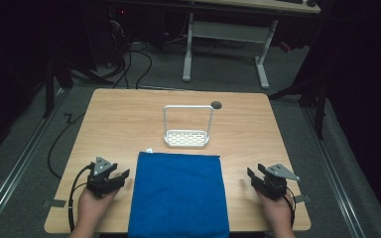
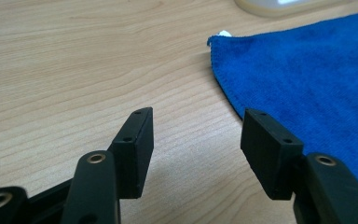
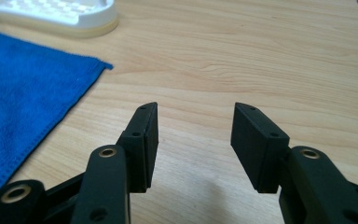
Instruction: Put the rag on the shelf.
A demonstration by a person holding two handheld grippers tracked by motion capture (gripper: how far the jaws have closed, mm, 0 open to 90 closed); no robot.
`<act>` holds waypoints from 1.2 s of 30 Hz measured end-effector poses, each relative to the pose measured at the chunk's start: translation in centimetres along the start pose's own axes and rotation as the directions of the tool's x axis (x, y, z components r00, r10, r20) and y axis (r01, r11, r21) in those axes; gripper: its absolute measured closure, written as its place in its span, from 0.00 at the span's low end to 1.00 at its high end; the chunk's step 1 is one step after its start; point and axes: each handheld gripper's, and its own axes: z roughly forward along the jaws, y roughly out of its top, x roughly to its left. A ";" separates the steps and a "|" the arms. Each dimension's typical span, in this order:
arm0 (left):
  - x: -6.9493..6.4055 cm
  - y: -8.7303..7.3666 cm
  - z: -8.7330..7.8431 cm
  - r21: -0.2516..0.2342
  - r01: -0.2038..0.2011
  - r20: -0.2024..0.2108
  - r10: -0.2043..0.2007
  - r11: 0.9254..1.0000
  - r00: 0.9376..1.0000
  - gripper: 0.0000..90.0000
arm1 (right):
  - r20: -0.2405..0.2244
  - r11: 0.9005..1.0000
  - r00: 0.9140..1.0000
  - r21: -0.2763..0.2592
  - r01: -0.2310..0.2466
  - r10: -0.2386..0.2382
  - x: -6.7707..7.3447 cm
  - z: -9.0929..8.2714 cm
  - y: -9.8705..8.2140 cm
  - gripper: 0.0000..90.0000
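From the high view, both hands rest low at the table's (image 1: 129, 114) near edge, left gripper (image 1: 120, 175) and right gripper (image 1: 254, 174) flanking the blue towel (image 1: 178, 193). The left gripper view has its jaws spread wide over bare wood, towel (image 2: 307, 84) just beside. In the right gripper view, same deal: jaws apart, nothing between them, towel (image 3: 23, 107) off to its left.

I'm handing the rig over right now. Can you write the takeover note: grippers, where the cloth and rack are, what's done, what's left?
Left gripper: open, empty, on the table left of the blue terry cloth.
Right gripper: open, empty, right of the cloth.
Cloth: flat at the near edge, untouched.
White perforated rack with tall wire handle: just beyond the cloth, apart from it.
Done: nothing visible.
Left: probably grasping the cloth; no grip begun.
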 end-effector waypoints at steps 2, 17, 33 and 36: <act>0.0 0.0 -0.1 -0.010 0.006 0.000 -0.006 1.000 1.000 0.50 | 0.001 1.000 1.000 -0.007 -0.016 0.016 -0.2 -0.2 0.0 0.57; 0.3 -0.1 0.1 -0.004 0.011 -0.014 -0.011 1.000 1.000 0.49 | -0.029 0.998 0.999 -0.049 -0.032 0.031 -0.3 -0.7 0.3 0.60; -0.4 0.2 0.2 -0.014 0.028 0.020 -0.028 1.000 0.999 0.48 | -0.042 0.997 0.999 -0.071 0.019 -0.022 0.3 -0.9 0.8 0.58; -1.1 0.4 0.4 -0.008 0.005 0.012 -0.005 1.000 1.000 0.49 | -0.044 0.997 0.999 -0.071 0.028 -0.031 0.5 -1.0 0.9 0.58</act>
